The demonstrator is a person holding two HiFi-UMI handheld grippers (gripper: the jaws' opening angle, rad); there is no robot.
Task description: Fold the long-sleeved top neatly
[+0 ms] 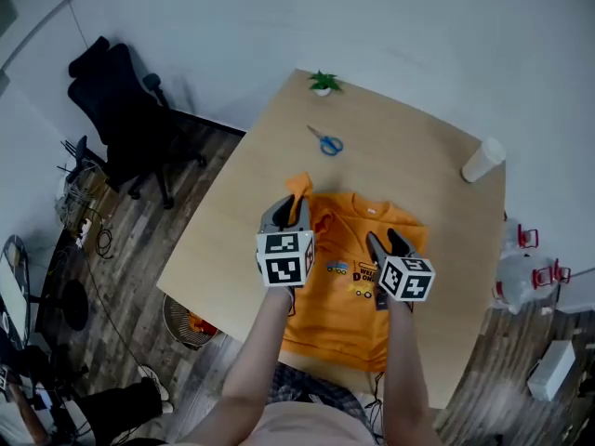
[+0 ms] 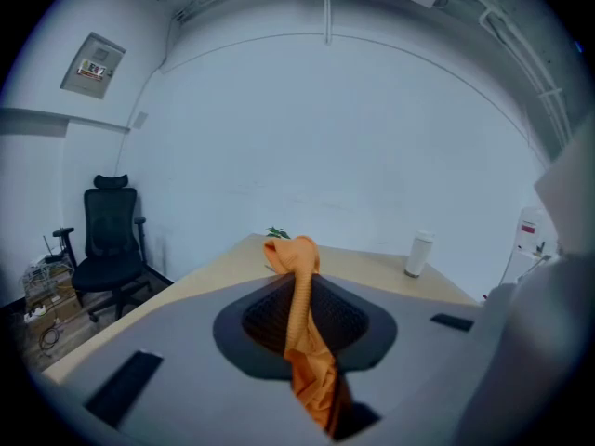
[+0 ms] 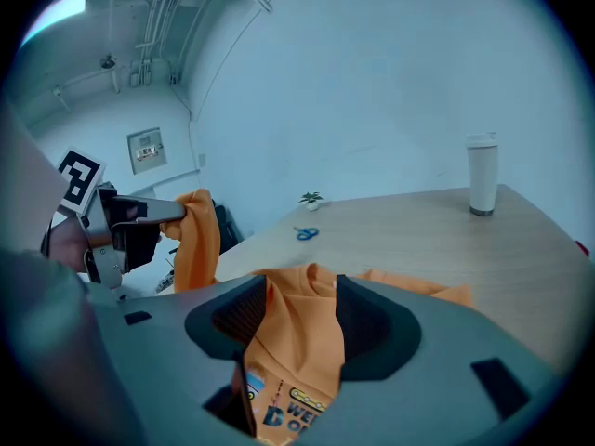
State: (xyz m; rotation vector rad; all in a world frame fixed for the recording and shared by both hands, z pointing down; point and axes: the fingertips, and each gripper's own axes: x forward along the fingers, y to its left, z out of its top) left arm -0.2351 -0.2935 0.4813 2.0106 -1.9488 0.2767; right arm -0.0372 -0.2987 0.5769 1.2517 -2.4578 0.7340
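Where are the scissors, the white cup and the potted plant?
scissors (image 1: 328,143), head view, on the blue handles.
white cup (image 1: 482,163), head view, on its side wall.
potted plant (image 1: 323,82), head view, on the green leaves.

Dark blue capitals on the chest print (image 3: 288,413) of the orange long-sleeved top (image 3: 297,342) show only in part in the right gripper view: a large "D" beside "WE", with an "O" beneath and the rest cut off at the near edge. From the head view the same print is too small to read. The cubes on the left gripper (image 1: 288,204) and right gripper (image 1: 385,240) carry black-and-white square code markers without letters, and the label on the wall panel (image 2: 93,65) at far left is too small to make out.
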